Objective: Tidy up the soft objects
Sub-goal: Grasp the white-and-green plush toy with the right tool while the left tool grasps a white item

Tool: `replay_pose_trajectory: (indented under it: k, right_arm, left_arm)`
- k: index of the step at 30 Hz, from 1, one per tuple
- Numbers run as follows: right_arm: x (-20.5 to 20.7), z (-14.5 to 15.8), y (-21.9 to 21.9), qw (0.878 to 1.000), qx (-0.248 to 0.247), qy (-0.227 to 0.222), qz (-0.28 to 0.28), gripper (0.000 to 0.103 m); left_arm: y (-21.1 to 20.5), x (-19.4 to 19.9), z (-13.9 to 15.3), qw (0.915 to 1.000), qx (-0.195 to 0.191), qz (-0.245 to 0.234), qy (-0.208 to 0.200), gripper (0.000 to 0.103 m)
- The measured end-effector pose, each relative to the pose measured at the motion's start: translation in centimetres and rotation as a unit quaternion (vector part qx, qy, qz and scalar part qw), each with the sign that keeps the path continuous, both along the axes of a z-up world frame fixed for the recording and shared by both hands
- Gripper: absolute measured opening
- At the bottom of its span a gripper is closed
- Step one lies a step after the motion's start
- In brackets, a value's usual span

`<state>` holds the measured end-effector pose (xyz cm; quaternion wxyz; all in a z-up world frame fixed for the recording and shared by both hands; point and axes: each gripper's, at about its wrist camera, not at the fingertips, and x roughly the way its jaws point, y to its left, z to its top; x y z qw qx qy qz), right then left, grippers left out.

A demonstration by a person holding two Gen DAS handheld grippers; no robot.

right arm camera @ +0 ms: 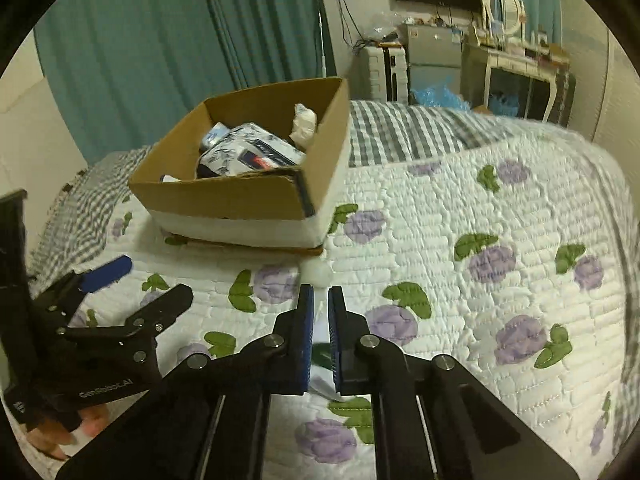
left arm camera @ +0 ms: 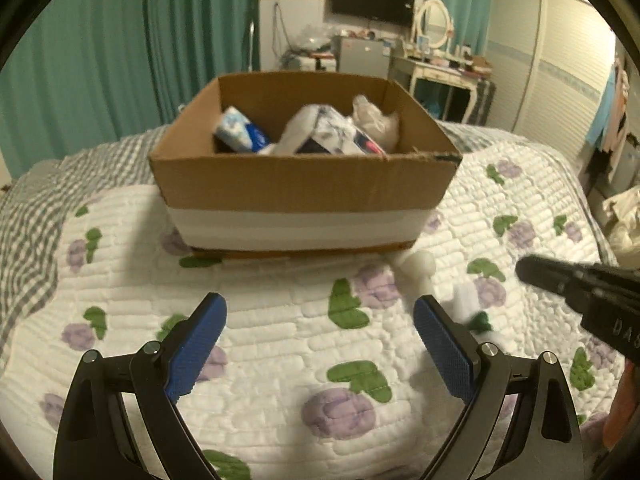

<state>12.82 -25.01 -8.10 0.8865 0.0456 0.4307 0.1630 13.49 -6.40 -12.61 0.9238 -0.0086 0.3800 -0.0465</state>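
On the quilted bedspread [right arm camera: 460,216], near the front right corner of the cardboard box [left arm camera: 280,180], a small white soft object [right arm camera: 320,272] is seen. It is pale and plush-like, with a rounded end towards the box; motion blur hides its finer detail. Its long axis appears to run from that rounded end back towards the right gripper [right arm camera: 321,296], so that it points roughly at the box base. In the left wrist view the same white shape [left arm camera: 420,266] is seen just beside the box's lower right corner, extending down behind the gripper finger.

The right gripper's blue pads [right arm camera: 307,332] are drawn nearly together, and white material is seen in the narrow gap between them; it is pinched on the soft object. The left gripper [left arm camera: 320,312] is held with its jaws spread wide apart above the flowered quilt, with nothing between them.

Inside the box, several soft packs are piled: blue-and-white patterned tissue packs [left arm camera: 240,128] and a white bundle [left arm camera: 376,120] against the far right wall. The box rests towards the far side of the bed, partly over a grey checked blanket [right arm camera: 400,132].
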Motion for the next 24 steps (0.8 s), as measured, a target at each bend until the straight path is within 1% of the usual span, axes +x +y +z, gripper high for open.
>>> replay_pose_trajectory:
  k: [2, 3, 4, 5, 6, 7, 8, 10, 13, 15, 18, 19, 20, 21, 22, 24]
  right_arm:
    - [0.2, -1.2, -0.1, 1.0, 0.009, 0.022, 0.012, 0.007]
    - [0.2, -1.9, 0.0, 0.999, 0.003, 0.033, 0.012, 0.009]
    - [0.3, -2.6, 0.3, 0.999, -0.005, 0.042, 0.011, 0.02]
    - [0.3, -3.1, 0.6, 0.999, -0.009, 0.048, 0.013, 0.039]
    - [0.3, -3.5, 0.8, 0.998, -0.01, 0.053, 0.017, 0.047]
    - [0.3, -3.7, 1.1, 0.998, -0.003, 0.054, 0.023, 0.06]
    - [0.3, -3.8, 1.2, 0.998, 0.005, 0.052, 0.023, 0.069]
    - [0.5, -4.1, 1.7, 0.998, 0.009, 0.054, 0.025, 0.075]
    - [1.2, -5.2, 2.6, 0.997, 0.01, 0.074, 0.03, 0.075]
    - [1.8, -6.2, 3.5, 0.995, -0.001, 0.089, 0.034, 0.075]
    - [2.3, -7.2, 4.2, 0.995, -0.018, 0.093, 0.031, 0.074]
    - [2.2, -7.1, 4.2, 0.995, -0.021, 0.089, 0.029, 0.061]
    - [2.1, -7.0, 4.1, 0.996, -0.021, 0.085, 0.029, 0.051]
    - [1.9, -6.8, 3.9, 0.996, -0.018, 0.081, 0.027, 0.051]
    - [1.8, -6.5, 3.6, 0.997, -0.015, 0.078, 0.024, 0.046]
    - [1.6, -6.0, 3.0, 0.997, -0.008, 0.071, 0.019, 0.044]
  left_arm:
    - [-0.1, 0.1, -0.4, 1.0, 0.005, 0.004, 0.004, 0.096]
    - [0.1, 0.1, -0.6, 0.9999, 0.005, 0.007, 0.006, 0.096]
    - [0.3, 0.1, -0.8, 0.9999, 0.004, 0.011, 0.009, 0.096]
    - [0.6, 0.1, -0.9, 0.9998, 0.003, 0.015, 0.012, 0.096]
    - [1.1, 0.2, -1.2, 0.9997, 0.003, 0.021, 0.015, 0.096]
    - [1.3, 0.2, -1.3, 0.9996, 0.004, 0.025, 0.016, 0.096]
    - [1.8, 0.2, -1.5, 0.9993, 0.005, 0.032, 0.018, 0.096]
    - [2.6, 0.1, -1.6, 0.9989, 0.006, 0.043, 0.019, 0.096]
    - [3.8, 0.0, -1.7, 0.998, 0.002, 0.059, 0.02, 0.096]
    - [4.4, -0.1, -1.6, 0.9976, -0.001, 0.066, 0.02, 0.096]
    - [4.6, -0.3, -1.4, 0.9976, -0.002, 0.066, 0.018, 0.096]
    - [4.5, -0.3, -1.4, 0.9977, -0.002, 0.065, 0.017, 0.096]
    - [4.3, -0.3, -1.2, 0.998, -0.003, 0.061, 0.015, 0.096]
    - [4.0, -0.3, -1.2, 0.9983, -0.002, 0.057, 0.015, 0.096]
    - [3.6, -0.2, -1.0, 0.9986, -0.001, 0.051, 0.013, 0.096]
    - [2.7, 0.0, -0.8, 0.9991, 0.002, 0.04, 0.012, 0.096]
